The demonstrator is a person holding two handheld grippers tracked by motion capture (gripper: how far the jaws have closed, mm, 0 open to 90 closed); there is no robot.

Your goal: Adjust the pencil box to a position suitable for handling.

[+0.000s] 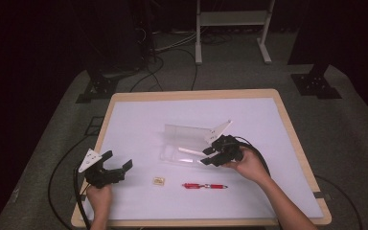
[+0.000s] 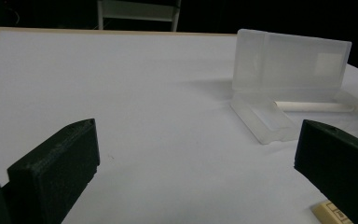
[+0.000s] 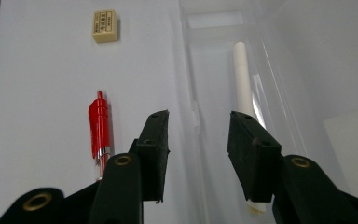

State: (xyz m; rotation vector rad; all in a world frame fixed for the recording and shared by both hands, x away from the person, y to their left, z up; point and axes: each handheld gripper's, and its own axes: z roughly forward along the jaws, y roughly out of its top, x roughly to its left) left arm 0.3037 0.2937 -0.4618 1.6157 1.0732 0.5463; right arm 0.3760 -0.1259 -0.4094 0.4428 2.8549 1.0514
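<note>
1. The clear plastic pencil case (image 1: pixel 188 143) sits open about mid-table, lid standing up at its 12 o'clock edge. A white pen (image 1: pixel 191 152) lies inside the tray; in the right gripper view it (image 3: pixel 241 70) runs lengthwise along the bottom.
2. The right gripper (image 1: pixel 210 157) is at the case's 3 o'clock end, tips just over the tray. In its own view the fingers (image 3: pixel 154 144) stand apart with nothing between them, and the right finger covers the near end of the white pen. Whether it touches the pen, I can't tell.
3. A red pen (image 1: pixel 204 186) lies flat on the table at about 6 o'clock from the case, apart from it. A small beige eraser (image 1: pixel 158 181) sits at the pen's 9 o'clock, with a gap between them.
4. The left gripper (image 1: pixel 116 164) is at roughly 8 o'clock from the case, well apart from it, with the person's hand (image 1: pixel 98 195) on it. Its fingers (image 2: pixel 56 172) are spread wide and empty, pointed toward the case (image 2: pixel 289 70) across the white table (image 2: pixel 135 84).
</note>
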